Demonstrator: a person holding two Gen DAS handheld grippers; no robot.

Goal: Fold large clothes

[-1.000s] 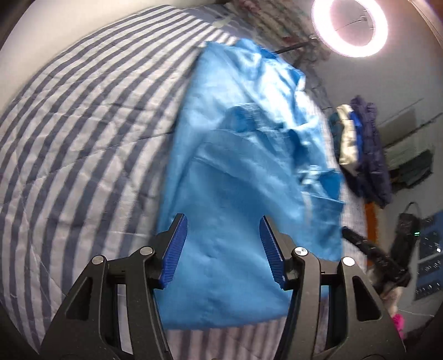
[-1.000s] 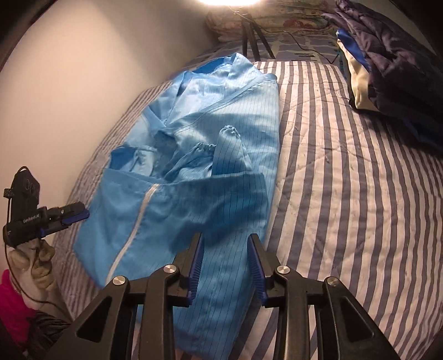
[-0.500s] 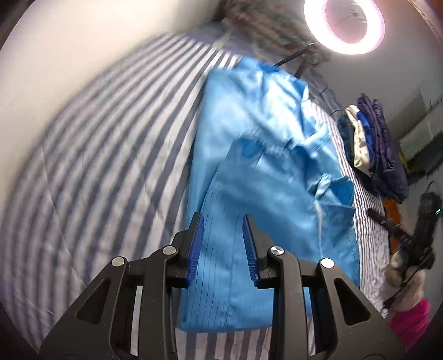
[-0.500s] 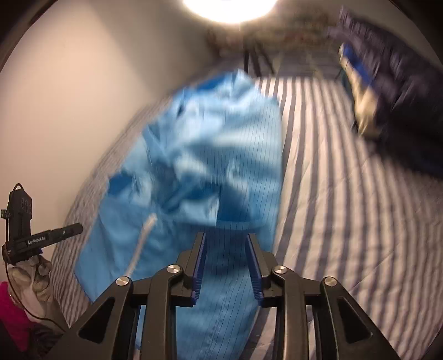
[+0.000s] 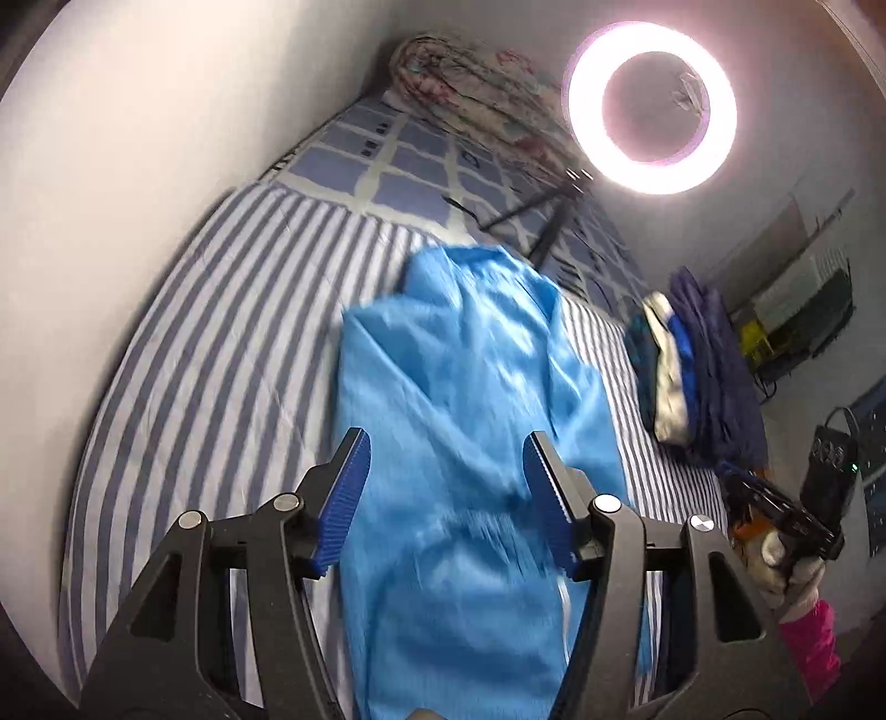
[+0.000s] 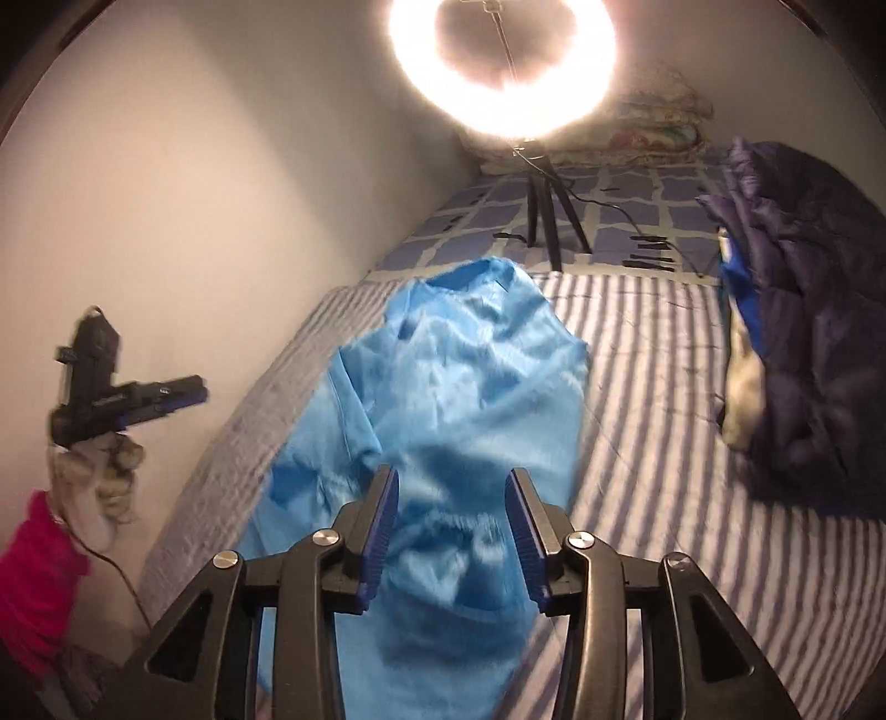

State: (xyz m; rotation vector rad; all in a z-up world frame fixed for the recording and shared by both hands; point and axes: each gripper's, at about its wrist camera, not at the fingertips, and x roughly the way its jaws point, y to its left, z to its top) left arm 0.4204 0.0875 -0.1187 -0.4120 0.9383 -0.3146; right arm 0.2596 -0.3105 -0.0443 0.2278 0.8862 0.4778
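A bright blue garment (image 5: 470, 360) lies lengthwise on the striped bed sheet (image 5: 221, 360), rumpled and blurred by motion. My left gripper (image 5: 446, 443) hovers above its near half. Its jaws are opening, and the cloth shows between and beyond the blue pads (image 5: 343, 498) without being pinched. In the right wrist view the same garment (image 6: 470, 376) runs under my right gripper (image 6: 451, 473). These jaws are opening too, with the pads (image 6: 379, 531) clear of the fabric. Each gripper appears in the other's view, held by a gloved hand: the left gripper (image 6: 183, 387) and the right gripper (image 5: 775, 509).
A lit ring light (image 6: 504, 50) on a small tripod (image 6: 545, 221) stands at the head of the bed. A pile of dark blue clothes (image 6: 803, 332) lies along the right side. A pale wall (image 6: 194, 194) borders the left. A pink sleeve (image 6: 33, 581) is at the lower left.
Both grippers have risen and pulled back, so more of the bed and the ring light show. The left jaws narrowed, then spread wide. The right jaws widened. The garment now looks bunched and blurred.
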